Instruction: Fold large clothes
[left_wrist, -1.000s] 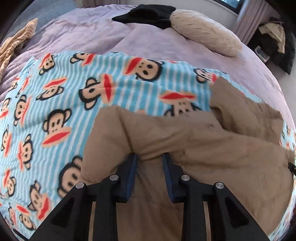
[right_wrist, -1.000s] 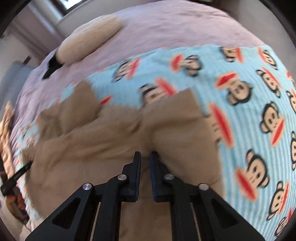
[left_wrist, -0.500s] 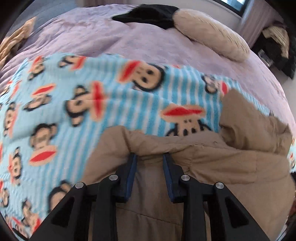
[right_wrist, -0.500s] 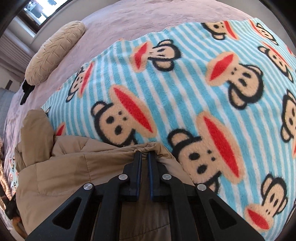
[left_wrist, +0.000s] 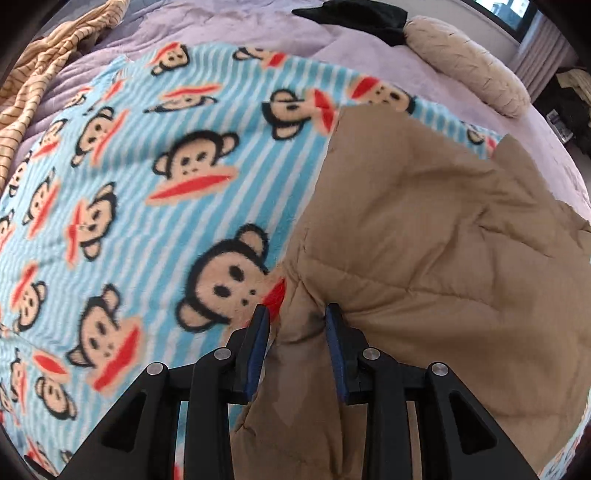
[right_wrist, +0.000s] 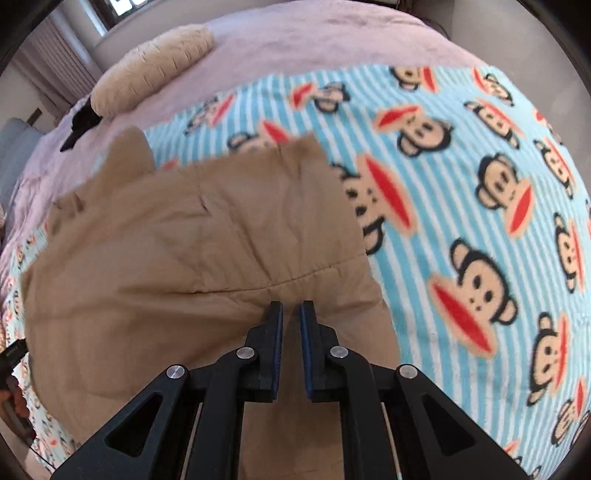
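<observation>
A tan quilted jacket (left_wrist: 424, 240) lies spread on a blue striped monkey-print blanket (left_wrist: 129, 192) on the bed. In the left wrist view my left gripper (left_wrist: 297, 314) is shut on a puckered bunch of the jacket's left edge, right beside a monkey face. In the right wrist view the same jacket (right_wrist: 184, 240) stretches out ahead of my right gripper (right_wrist: 291, 310). Its jaws are opening from a narrow gap, with a thin layer of the jacket's fabric still between the pads, near its right edge.
The blanket (right_wrist: 480, 184) covers a lilac bedspread (left_wrist: 229, 26). A beige cushion (left_wrist: 469, 70) and a black garment (left_wrist: 354, 16) lie at the far side, and a striped tan cloth (left_wrist: 44, 74) at the far left. A dark object (right_wrist: 14, 354) shows at the left rim.
Both grippers have come back and down with the jacket's edge. Half a second ago the edge sat at the fingertips; now the jacket lies spread out beyond them.
</observation>
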